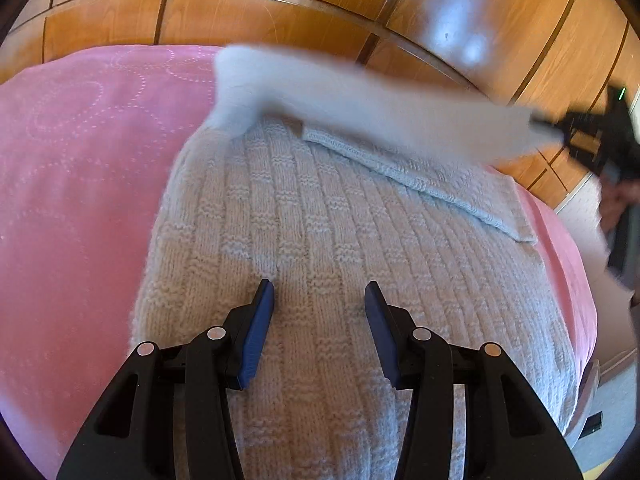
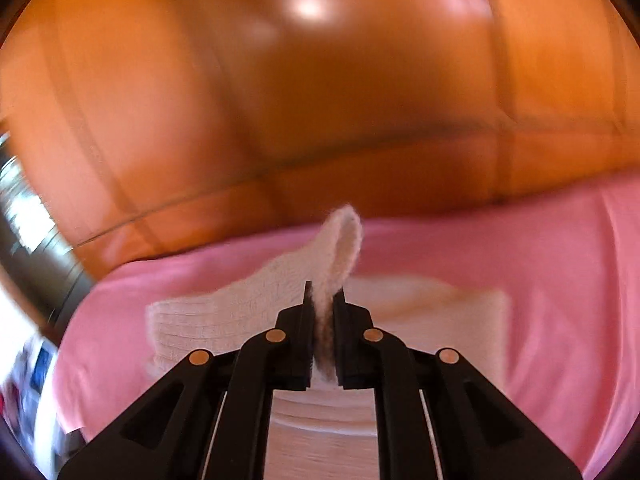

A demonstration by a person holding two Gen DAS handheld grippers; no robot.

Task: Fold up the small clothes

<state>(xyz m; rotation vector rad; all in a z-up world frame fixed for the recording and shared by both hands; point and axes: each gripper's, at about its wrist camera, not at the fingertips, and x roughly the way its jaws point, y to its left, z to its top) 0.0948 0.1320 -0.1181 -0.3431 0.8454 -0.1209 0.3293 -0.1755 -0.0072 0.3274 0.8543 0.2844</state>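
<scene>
A: How far along?
B: Early. The knitted sweater (image 1: 320,240) lies flat on the pink bedspread (image 1: 80,160), body unfolded.
A: Tools?
B: Right tool (image 2: 323,320) clamps the lifted sleeve (image 2: 340,240); left tool (image 1: 320,312) hovers, fingers apart.

My sleeve (image 1: 360,108) is a motion-blurred smear, and so is the wardrobe (image 2: 320,80) behind it. My right gripper (image 1: 560,130) sits half cut off at the frame edge. Sweater (image 1: 320,260) hem runs out of frame.
</scene>
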